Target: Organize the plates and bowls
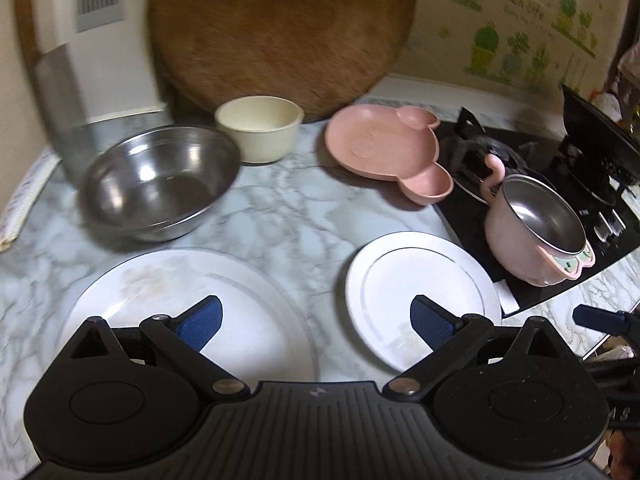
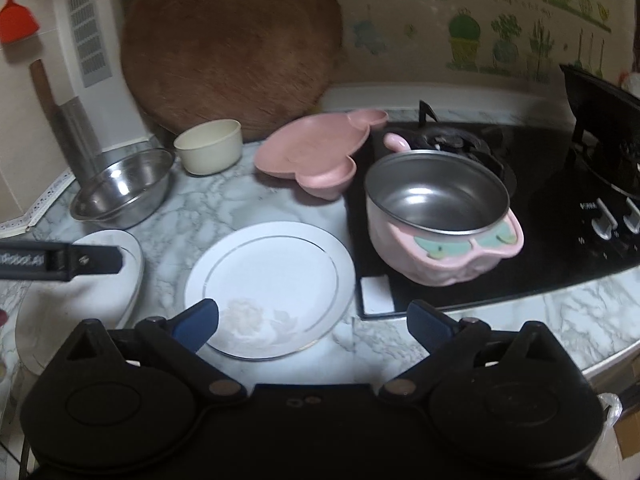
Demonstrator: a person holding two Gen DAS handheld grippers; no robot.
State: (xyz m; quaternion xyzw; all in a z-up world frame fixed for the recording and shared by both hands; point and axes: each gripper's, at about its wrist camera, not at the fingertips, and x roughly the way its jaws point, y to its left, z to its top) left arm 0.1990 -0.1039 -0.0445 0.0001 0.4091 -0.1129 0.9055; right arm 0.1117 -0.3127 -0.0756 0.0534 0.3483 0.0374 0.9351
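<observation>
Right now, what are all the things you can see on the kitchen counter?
Plates: two, white, front of the marble counter, side by side.
Steel bowl: one, silver, back left.
Small bowl: one, cream, behind the steel bowl.
Divided plate: one, pink, animal-shaped, centre back, next to the stove.
Pink bowl: one, steel-lined, on the black stove.
Chopping board: one, round, brown, leaning against the wall.
Cleaver: one, standing at left.
Left gripper: open, empty.
Right gripper: open, empty.
</observation>
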